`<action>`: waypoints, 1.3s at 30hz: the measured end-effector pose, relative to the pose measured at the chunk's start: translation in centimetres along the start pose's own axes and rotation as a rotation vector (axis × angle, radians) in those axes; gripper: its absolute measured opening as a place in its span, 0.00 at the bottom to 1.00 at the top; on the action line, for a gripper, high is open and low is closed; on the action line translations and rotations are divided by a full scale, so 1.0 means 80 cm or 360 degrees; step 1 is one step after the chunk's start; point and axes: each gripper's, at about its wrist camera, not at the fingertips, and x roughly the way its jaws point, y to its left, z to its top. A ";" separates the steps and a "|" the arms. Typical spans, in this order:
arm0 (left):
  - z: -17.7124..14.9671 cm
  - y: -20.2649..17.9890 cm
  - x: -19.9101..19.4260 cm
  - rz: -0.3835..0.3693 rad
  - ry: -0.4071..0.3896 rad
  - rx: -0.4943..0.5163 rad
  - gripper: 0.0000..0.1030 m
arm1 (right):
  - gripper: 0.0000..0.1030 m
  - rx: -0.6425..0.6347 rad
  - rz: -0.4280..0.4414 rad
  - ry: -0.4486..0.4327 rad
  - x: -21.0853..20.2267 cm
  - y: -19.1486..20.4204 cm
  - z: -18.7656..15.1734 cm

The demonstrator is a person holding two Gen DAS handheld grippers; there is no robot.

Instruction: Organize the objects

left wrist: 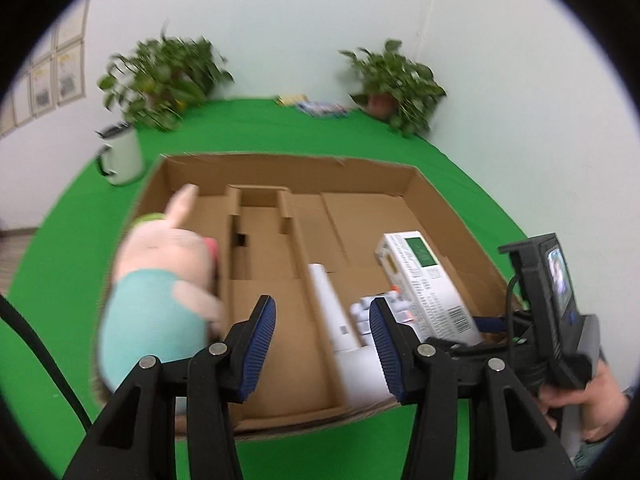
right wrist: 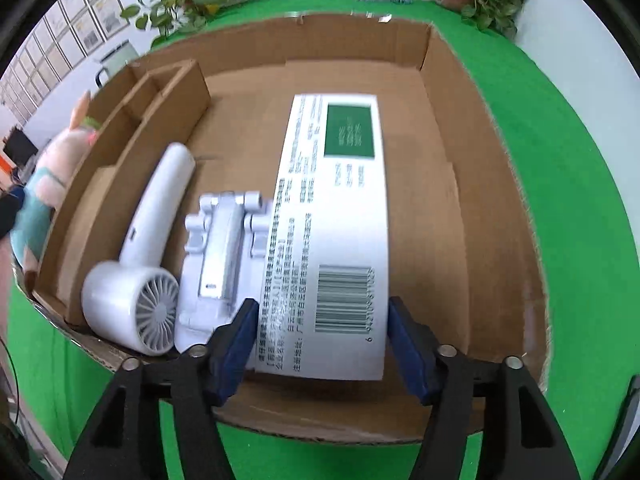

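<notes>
Right wrist view shows your right gripper low in the frame, its blue pads on either side of the white carton at the barcode end, clamped on it over the cardboard box. Inside the box, left of the carton, lie a white hair dryer and, touching it, a grey-white plastic part. Cardboard dividers fill the upper left. In the left wrist view your left gripper hangs spread apart with nothing between the pads, above the box's near edge. A plush toy sits at the box's left wall. A mug and potted plants stand on the green cloth behind.
</notes>
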 end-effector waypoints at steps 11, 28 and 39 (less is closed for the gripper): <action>-0.046 0.030 -0.035 0.0425 -0.0357 0.0009 0.78 | 1.00 -0.0036 0.0006 -0.0468 -0.070 0.018 -0.036; -0.095 0.021 0.024 0.0601 -0.0355 0.0018 0.85 | 1.00 0.0011 -0.0217 -0.1023 -0.056 0.055 -0.102; -0.097 0.024 0.024 0.0559 -0.0337 0.0003 0.99 | 1.00 0.0008 -0.0213 -0.1024 -0.056 0.054 -0.104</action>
